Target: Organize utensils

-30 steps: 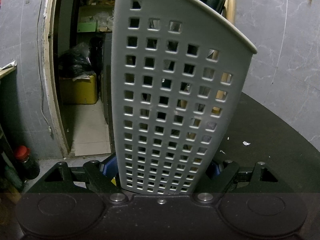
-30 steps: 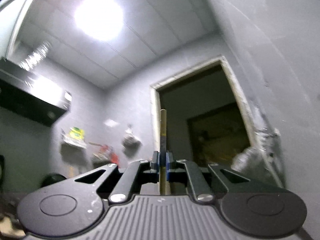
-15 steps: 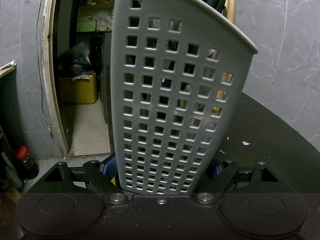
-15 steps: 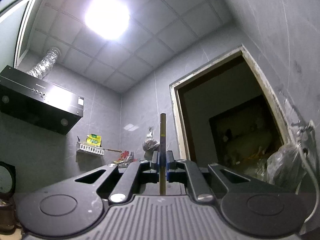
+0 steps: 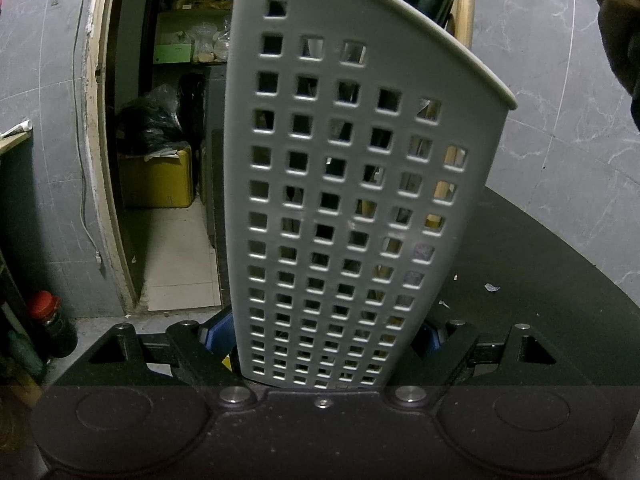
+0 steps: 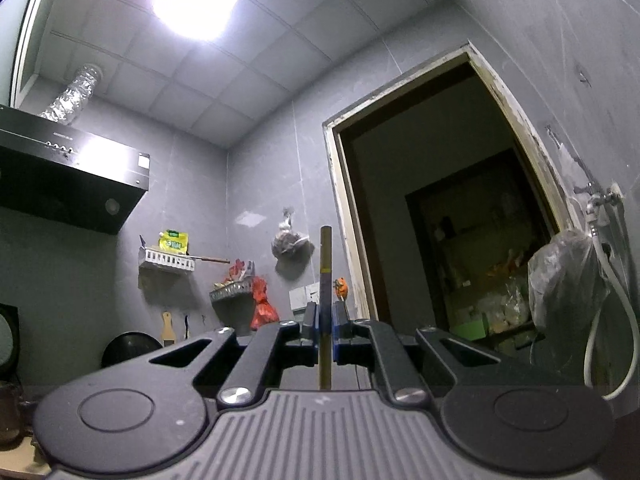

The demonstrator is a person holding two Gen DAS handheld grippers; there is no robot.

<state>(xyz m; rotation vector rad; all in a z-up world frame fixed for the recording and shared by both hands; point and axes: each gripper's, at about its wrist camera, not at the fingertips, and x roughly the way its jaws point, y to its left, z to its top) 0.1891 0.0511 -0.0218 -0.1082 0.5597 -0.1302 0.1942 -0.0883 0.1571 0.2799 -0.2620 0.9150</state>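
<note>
My left fingers [image 5: 324, 344] clamp the light, stiff caddy [image 5: 352, 184] low; right fingers [image 6: 325, 318] pinch a thin, rigid chopstick [image 6: 325, 256] mid-shaft, likely slippery.

Your left claw [image 5: 324, 340] is tilted downward, its jaws spread part-way and pressed against both sides of the grey perforated utensil holder [image 5: 348, 184]. Your right claw [image 6: 325, 320] is angled upward, jaws almost fully closed, pinching a thin wooden chopstick [image 6: 325, 264] that stands upright between the pads.

surface: dark round table [image 5: 540, 280] | on it: small white scraps [image 5: 491, 287]
</note>
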